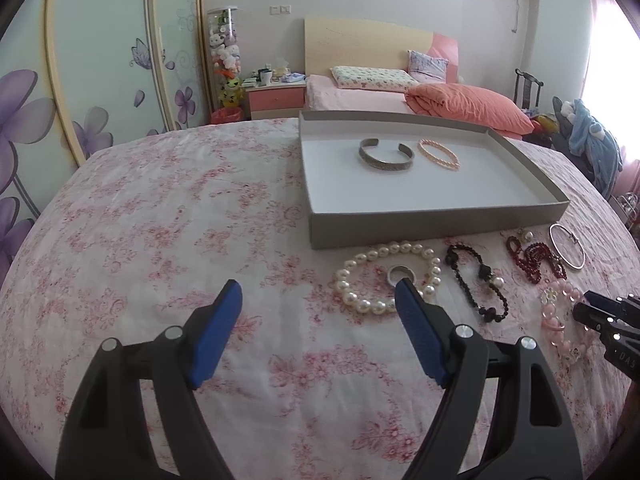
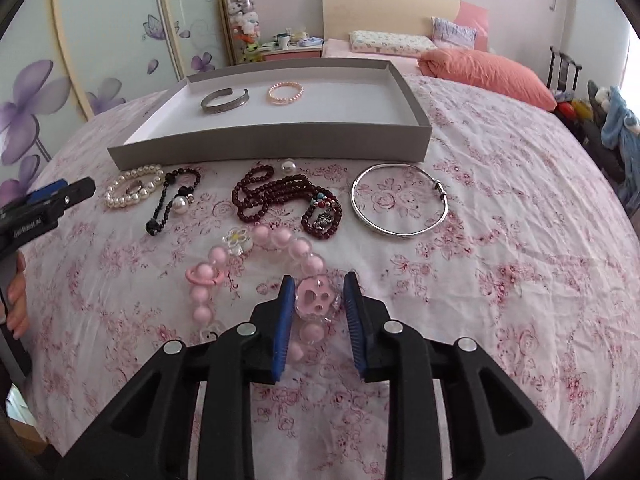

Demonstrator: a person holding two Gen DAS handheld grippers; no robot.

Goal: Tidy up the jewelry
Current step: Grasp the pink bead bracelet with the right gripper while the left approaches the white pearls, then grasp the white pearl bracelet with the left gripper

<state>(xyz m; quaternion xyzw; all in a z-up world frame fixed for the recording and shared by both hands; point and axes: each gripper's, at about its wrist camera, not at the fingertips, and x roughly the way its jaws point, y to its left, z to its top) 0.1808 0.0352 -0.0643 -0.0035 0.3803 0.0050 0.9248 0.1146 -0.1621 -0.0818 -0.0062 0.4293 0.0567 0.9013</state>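
Observation:
A pink bead bracelet (image 2: 280, 237) lies on the floral cloth in front of the grey tray (image 2: 272, 145). My right gripper (image 2: 319, 280) is shut on its pink paw charm, one blue pad on each side. In the tray lie a silver cuff (image 2: 225, 99) and a small pink pearl bracelet (image 2: 285, 92). My left gripper (image 1: 316, 286) hovers open over the cloth with nothing between its fingers. Its right fingertip overlaps the white pearl bracelet (image 1: 360, 300), which has a ring (image 1: 400, 274) inside it.
Along the tray's near wall lie a black bead strand (image 2: 172, 200), a dark red bead strand (image 2: 280, 196), a loose pearl (image 2: 288, 166) and a silver bangle (image 2: 400, 200). A hand (image 2: 18, 300) shows at the left edge. A bed and a wardrobe stand behind.

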